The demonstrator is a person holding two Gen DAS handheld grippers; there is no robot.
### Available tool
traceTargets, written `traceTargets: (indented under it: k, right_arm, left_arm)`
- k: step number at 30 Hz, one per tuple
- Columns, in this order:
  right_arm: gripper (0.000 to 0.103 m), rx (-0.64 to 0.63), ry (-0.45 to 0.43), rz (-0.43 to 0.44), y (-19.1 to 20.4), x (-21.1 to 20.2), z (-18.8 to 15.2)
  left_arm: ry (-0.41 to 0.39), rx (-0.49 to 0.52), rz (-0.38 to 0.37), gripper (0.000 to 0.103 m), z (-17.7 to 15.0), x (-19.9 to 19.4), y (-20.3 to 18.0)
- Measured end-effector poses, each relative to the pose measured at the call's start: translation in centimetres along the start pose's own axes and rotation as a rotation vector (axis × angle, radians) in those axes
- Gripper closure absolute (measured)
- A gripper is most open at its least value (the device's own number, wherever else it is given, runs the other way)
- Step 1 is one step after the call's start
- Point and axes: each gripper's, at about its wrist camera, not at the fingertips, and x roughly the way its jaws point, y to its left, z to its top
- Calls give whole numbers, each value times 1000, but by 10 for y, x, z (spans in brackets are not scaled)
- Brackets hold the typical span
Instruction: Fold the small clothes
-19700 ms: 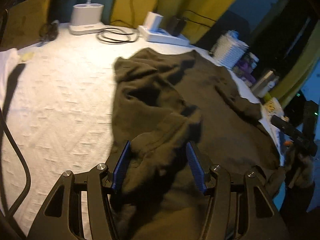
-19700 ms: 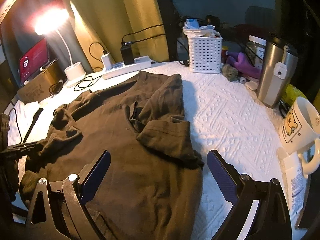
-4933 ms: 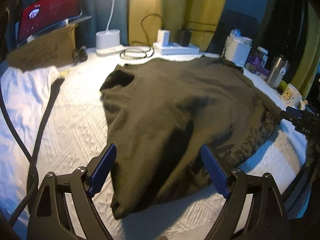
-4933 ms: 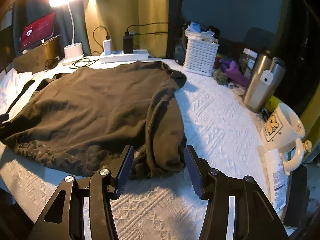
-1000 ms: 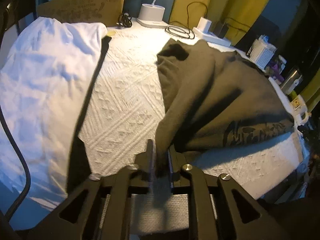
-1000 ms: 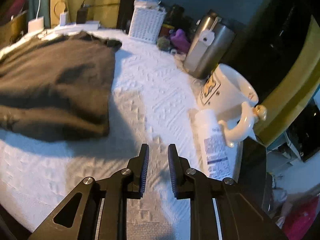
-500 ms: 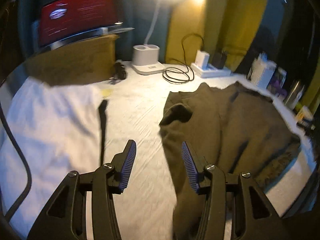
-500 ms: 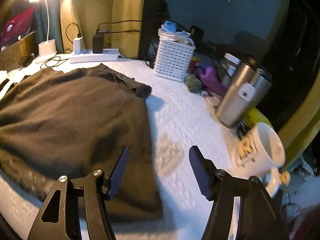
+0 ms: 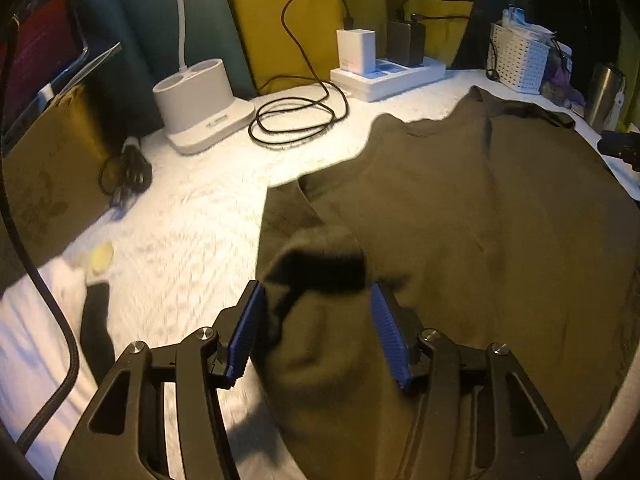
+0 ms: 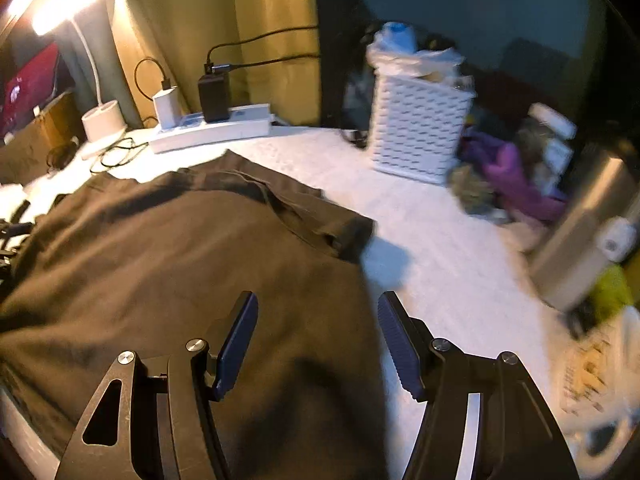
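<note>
— Across the white textured bedspread (image 9: 192, 216) lies the dark olive T-shirt (image 9: 460, 208), spread wide with its collar toward the power strip (image 9: 388, 74). So what is the step now?

— By my reading, the sleeve folds. The left gripper (image 9: 316, 320) hangs over the near sleeve (image 9: 320, 256), which is bunched with a dark hollow at its cuff. Its jaws stand apart around the cloth, and the blue pads (image 9: 245, 322) do not press on it. The right gripper (image 10: 318, 340) is also spread and empty, over the shirt's right edge, with the far sleeve (image 10: 320, 220) lying rumpled ahead of it.

— How would you do it well?

— Come down on the cuff hem rather than the loose bulge, pinch both layers, then carry the sleeve inward across the body so that the side becomes one straight line. The right side should mirror that. Keep clear of the white basket (image 10: 420, 132) and the steel tumbler (image 10: 580, 240) — they stand near that edge.

— And against a second ago?

— Then both sets of jaws were nearly closed at the bottom edge, the left one pinching the hem. Since then both have let go and travelled up toward the sleeves. The shirt itself lies flatter than it did some twenty seconds back, when it was heaped in folds.
</note>
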Motion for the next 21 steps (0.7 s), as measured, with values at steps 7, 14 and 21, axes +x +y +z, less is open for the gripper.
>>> traceTargets:
  k: [7, 14, 21]
  right_arm:
    - [38, 58, 83, 94, -6, 53, 32]
    - [38, 60, 77, 43, -20, 90, 59]
    - [38, 48, 58, 16, -34, 112, 76]
  left_arm:
    - [-17, -29, 20, 92, 16, 15, 18]
    - [-41, -90, 115, 95, 32, 30, 41]
    - [-54, -163, 133, 96, 40, 36, 68]
